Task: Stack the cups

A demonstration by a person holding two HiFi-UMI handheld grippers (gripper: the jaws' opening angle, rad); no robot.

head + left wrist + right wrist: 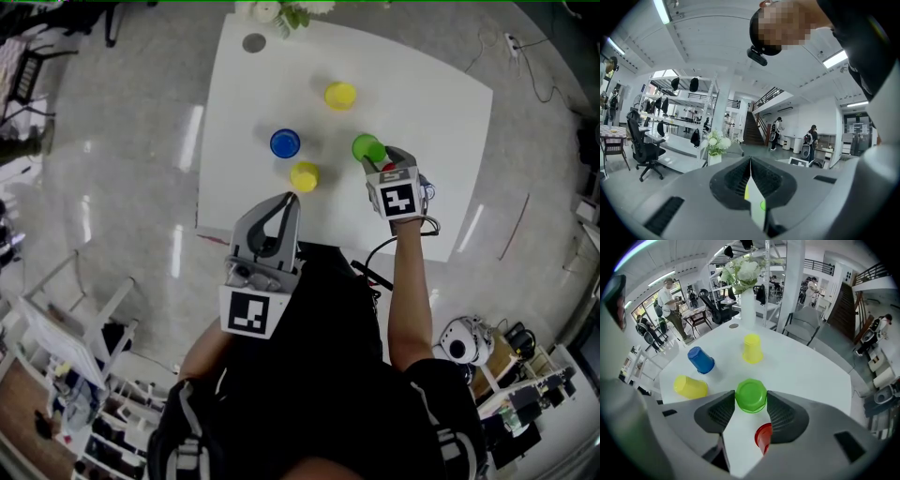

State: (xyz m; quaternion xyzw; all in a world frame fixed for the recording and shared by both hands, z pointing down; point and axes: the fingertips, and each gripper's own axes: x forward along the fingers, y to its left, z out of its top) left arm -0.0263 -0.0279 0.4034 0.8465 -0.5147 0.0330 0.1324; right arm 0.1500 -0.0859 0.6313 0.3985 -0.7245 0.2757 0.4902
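Gripping green cup (751, 393) in right tool (750, 398); I'd lift straight, avoiding red cup (763, 437) just beside it. Left tool (750, 160) closed, empty.

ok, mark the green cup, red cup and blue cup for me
green cup (750, 395), right gripper view, on its upturned flat base.
red cup (763, 437), right gripper view, on its visible side.
blue cup (701, 360), right gripper view, on its side wall.

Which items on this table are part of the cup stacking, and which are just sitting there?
Job: green cup, red cup, blue cup, far yellow cup, near yellow cup.
Lying about: vase of flowers, grey disc.
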